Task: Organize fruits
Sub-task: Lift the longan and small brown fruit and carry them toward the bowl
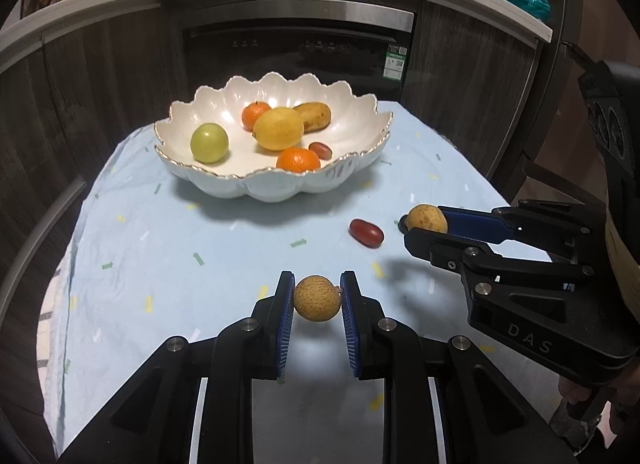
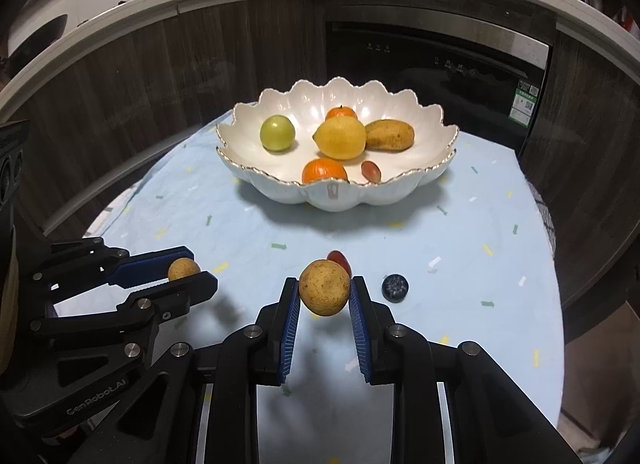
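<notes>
1. Left wrist view: the left gripper (image 1: 317, 298) has its blue-padded jaws closed on a small round tan fruit with rough skin (image 1: 317, 298), held above the pale blue cloth with confetti marks (image 1: 160, 248).
2. To its right, the right gripper (image 1: 430, 230) comes in from the side, its jaws clamped on a round yellow-brown speckled fruit (image 1: 427, 219).
3. A dark red oval grape (image 1: 366, 233) lies on the cloth between the two grippers, just beside the speckled fruit.
4. Farther back stands a white scalloped bowl with a gold rim (image 1: 276, 184). It holds a green round fruit (image 1: 209, 143), a yellow lemon (image 1: 279, 129), two oranges (image 1: 298, 160), a brown oblong fruit (image 1: 314, 116) and a second red grape (image 1: 320, 150).
5. Right wrist view: the right gripper (image 2: 325, 294) grips the speckled fruit (image 2: 324, 287) narrowly between its pads, clear of the cloth (image 2: 460, 224).
6. The red grape (image 2: 340, 260) sits just behind that fruit, partly hidden; a dark blueberry (image 2: 395, 287) lies on the cloth just right of the jaws.
7. At left, the left gripper (image 2: 188, 274) holds the tan fruit (image 2: 183, 269).
8. The bowl (image 2: 336, 194) with its fruit stands well beyond, near the dark cabinet front (image 2: 200, 56).
</notes>
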Tool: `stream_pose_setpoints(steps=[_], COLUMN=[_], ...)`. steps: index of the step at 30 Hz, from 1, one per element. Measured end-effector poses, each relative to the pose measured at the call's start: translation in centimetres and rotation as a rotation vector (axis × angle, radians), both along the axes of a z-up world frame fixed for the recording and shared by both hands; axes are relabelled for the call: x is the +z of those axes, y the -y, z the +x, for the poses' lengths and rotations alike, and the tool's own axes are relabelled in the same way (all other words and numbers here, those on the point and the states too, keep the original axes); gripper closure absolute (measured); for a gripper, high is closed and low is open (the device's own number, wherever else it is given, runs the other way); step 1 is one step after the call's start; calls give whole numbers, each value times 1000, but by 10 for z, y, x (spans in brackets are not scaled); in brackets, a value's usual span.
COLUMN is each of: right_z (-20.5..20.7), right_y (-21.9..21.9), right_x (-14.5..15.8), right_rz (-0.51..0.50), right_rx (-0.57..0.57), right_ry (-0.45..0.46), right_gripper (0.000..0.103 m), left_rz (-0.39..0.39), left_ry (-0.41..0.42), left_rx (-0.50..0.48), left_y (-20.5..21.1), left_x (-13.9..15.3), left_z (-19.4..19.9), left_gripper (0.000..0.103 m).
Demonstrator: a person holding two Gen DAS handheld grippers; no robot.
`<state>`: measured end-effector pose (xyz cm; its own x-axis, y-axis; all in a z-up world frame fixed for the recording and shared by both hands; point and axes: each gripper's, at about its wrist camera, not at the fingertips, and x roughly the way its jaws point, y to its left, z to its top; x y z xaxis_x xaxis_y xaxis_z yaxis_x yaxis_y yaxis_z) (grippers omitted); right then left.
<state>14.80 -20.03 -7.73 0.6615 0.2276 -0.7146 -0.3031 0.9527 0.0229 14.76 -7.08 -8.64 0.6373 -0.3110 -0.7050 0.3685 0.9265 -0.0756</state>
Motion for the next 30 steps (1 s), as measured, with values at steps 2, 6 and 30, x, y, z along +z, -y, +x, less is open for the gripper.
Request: stream_pose_setpoints(steps=[2,6,30], right_z=[-1,-4,26], right_y=[-1,-3,-17], right_x=[4,12,50], right_rz=[1,1,-4], right_rx=[-1,-2,-4], right_ry=[6,19,80], right_gripper=[77,77,77], left_rz=[-5,-11,-32], left_ry=[1,4,64], left_rx=[3,7,12], left_y=[-1,-2,-18], left_x=[3,9,46], left_z=[1,2,44], left_gripper=[79,79,79])
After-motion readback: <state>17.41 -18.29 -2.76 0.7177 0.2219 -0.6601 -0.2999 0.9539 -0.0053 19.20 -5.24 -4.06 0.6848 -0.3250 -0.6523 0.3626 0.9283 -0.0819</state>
